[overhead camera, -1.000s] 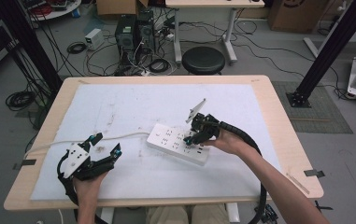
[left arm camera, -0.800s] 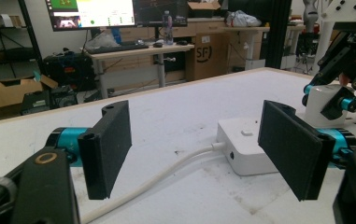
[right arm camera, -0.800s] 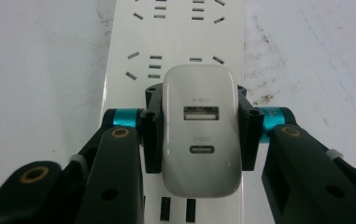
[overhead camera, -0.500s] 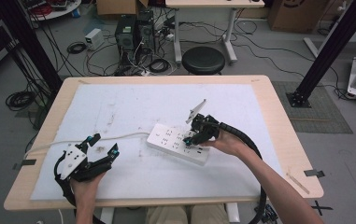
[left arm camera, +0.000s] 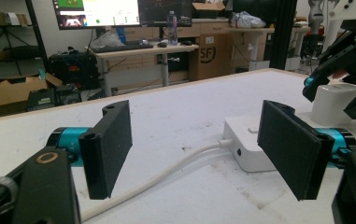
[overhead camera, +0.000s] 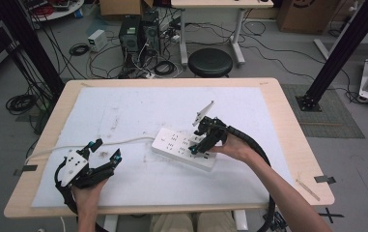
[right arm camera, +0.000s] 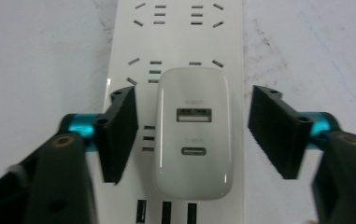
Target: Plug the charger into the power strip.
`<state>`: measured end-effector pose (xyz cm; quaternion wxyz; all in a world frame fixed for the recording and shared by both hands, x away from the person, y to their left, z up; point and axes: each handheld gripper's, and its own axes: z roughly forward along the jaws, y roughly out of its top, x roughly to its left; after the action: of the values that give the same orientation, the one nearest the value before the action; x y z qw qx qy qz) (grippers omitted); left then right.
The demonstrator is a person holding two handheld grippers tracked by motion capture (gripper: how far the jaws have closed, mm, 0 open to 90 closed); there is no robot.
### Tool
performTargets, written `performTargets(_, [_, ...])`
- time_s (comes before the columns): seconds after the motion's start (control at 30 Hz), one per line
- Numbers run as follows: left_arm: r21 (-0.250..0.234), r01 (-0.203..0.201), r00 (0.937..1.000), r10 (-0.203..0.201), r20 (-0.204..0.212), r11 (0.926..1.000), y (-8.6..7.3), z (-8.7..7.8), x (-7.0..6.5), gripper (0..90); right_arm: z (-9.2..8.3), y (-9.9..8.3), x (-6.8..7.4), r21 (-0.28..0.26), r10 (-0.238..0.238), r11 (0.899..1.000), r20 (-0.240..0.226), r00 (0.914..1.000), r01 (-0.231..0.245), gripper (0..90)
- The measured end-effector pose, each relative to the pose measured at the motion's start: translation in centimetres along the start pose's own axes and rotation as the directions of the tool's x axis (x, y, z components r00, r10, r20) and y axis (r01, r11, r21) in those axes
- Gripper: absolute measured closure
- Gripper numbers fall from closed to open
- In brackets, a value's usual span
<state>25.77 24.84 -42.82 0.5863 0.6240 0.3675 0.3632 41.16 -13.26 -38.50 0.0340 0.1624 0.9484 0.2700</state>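
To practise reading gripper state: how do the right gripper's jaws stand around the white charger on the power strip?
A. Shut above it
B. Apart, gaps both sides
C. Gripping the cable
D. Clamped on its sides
B: the right gripper jaws flank the charger with gaps showing.

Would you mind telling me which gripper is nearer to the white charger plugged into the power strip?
Right. The right gripper sits astride the charger, its jaws just opened and clear of it; the left gripper rests apart, near the power strip's cable end.
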Motion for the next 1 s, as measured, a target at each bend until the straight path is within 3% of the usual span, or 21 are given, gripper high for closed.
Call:
performTargets(0.23, [0.003,-0.004,1.0000,0.004,0.004,1.0000,-0.1,0.2,0.0,26.3,-1.0,-0.3,0.3,-0.056,-0.007,0.998,0.042,0.9991,0.010,22.3])
performTargets(0.4, [0.002,-0.003,1.0000,0.003,0.006,1.0000,-0.1,0.3,0.0,26.3,-2.1,-1.7,0.5,-0.106,0.041,0.994,0.079,0.9960,-0.032,22.3])
performTargets(0.57, [0.006,-0.005,1.0000,0.004,0.008,1.0000,-0.1,0.3,0.0,26.3,-3.5,-3.5,0.9,-0.210,0.071,0.977,0.147,0.9865,-0.040,22.3])
performTargets(0.63, [0.011,-0.003,1.0000,0.003,0.009,0.9999,0.0,0.3,0.0,26.3,-3.8,-3.9,1.0,-0.233,0.085,0.971,0.152,0.9848,-0.048,22.3])
performTargets(0.67, [0.010,0.001,1.0000,-0.001,0.006,1.0000,-0.1,0.3,0.0,26.2,-4.6,-5.1,1.4,-0.299,0.140,0.950,0.164,0.9763,-0.086,22.3])
performTargets(0.7, [0.010,0.001,1.0000,-0.001,0.006,0.9999,-0.1,0.4,0.1,26.2,-4.6,-5.1,1.4,-0.299,0.140,0.950,0.164,0.9763,-0.086,22.3])
performTargets(0.73, [0.011,0.002,1.0000,-0.002,0.006,0.9999,0.0,0.4,0.1,26.3,-4.9,-5.9,1.7,-0.338,0.164,0.936,0.175,0.9707,-0.098,22.3])
performTargets(0.8, [0.013,0.003,1.0000,-0.003,0.007,0.9999,0.0,0.5,0.0,26.2,-5.1,-6.3,1.8,-0.352,0.170,0.931,0.184,0.9681,-0.097,22.3])
performTargets(0.83, [0.013,0.003,0.9999,-0.003,0.012,0.9999,0.0,0.6,0.0,26.2,-5.4,-7.0,2.1,-0.378,0.192,0.920,0.196,0.9616,-0.107,22.3])
performTargets(0.87, [0.014,0.002,0.9999,-0.003,0.010,0.9999,0.0,0.6,0.0,26.2,-5.4,-7.0,2.1,-0.378,0.192,0.920,0.196,0.9616,-0.107,22.3])
performTargets(1.0, [0.017,-0.001,0.9999,0.000,0.012,0.9999,0.1,0.7,-0.1,26.3,-6.2,-8.4,2.5,-0.447,0.244,0.884,0.197,0.9496,-0.134,22.3])
